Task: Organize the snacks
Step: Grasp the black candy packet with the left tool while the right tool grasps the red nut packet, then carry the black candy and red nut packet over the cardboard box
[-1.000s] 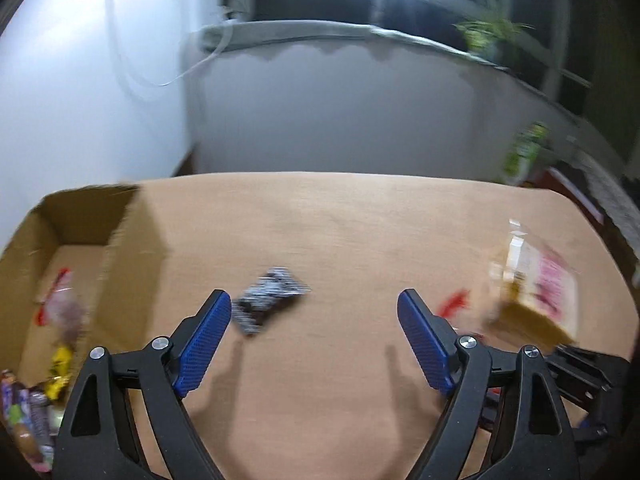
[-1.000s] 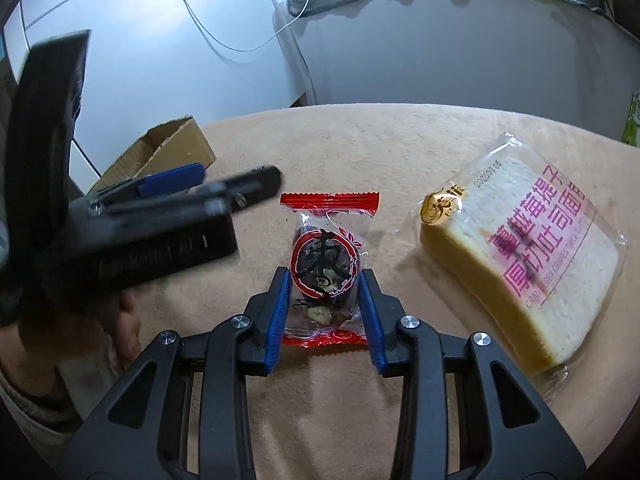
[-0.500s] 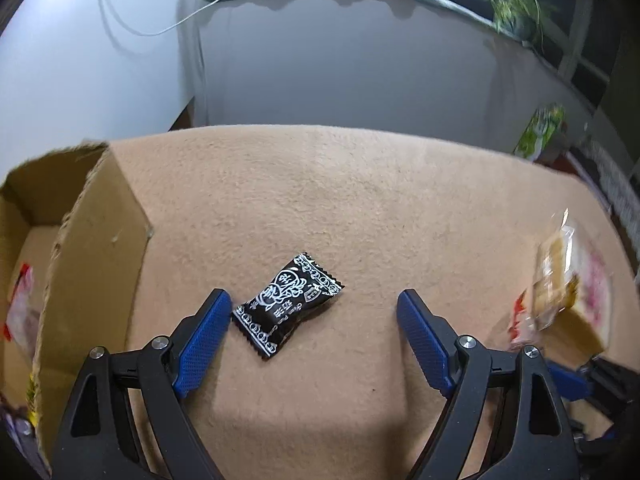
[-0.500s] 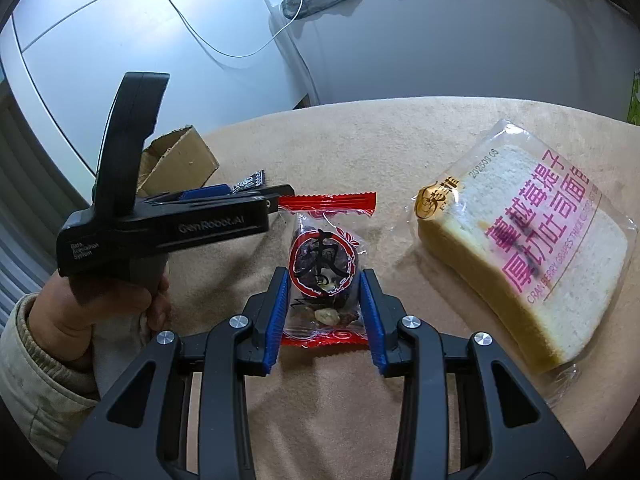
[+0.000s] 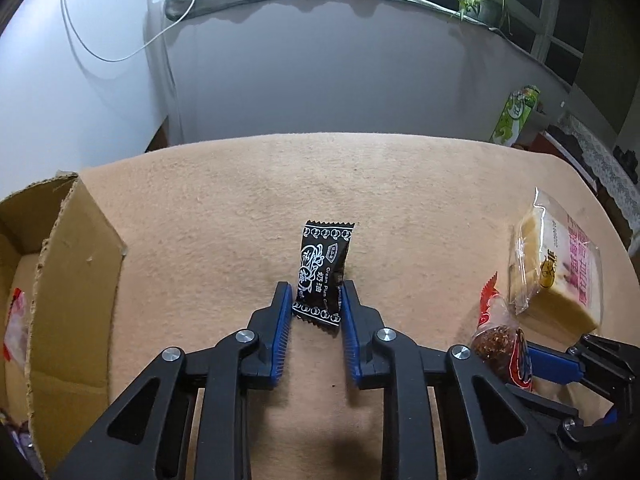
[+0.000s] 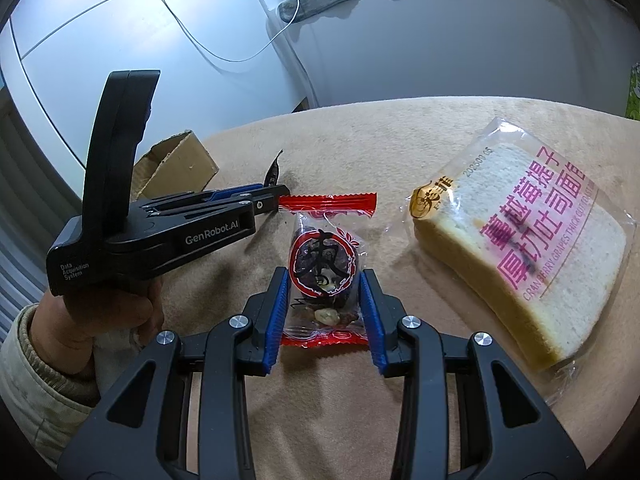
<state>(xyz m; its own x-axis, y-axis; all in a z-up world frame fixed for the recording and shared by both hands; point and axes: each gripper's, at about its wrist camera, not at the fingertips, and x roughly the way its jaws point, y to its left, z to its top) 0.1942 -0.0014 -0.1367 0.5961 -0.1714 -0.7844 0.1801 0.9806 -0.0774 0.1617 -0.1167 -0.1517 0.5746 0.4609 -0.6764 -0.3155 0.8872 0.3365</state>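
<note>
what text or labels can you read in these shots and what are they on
"GenRobot.AI": side of the left hand-held gripper
"Data Acquisition System": same body, near the handle
"Cream Plum C...": black candy packet, rest hidden; white Chinese characters above it
"CRANBERRY GRAPES THICK CUT TOAST": bread bag, partly blurred, below large pink Chinese characters
"202309 05": bread bag, top edge
One large Chinese character in a circle: red-edged snack packet, held by the right hand-held gripper; smaller print unreadable

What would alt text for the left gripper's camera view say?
The left gripper pinches a black candy packet on a tan table. An open cardboard box sits left; a red snack packet and wrapped bread lie right.
</note>
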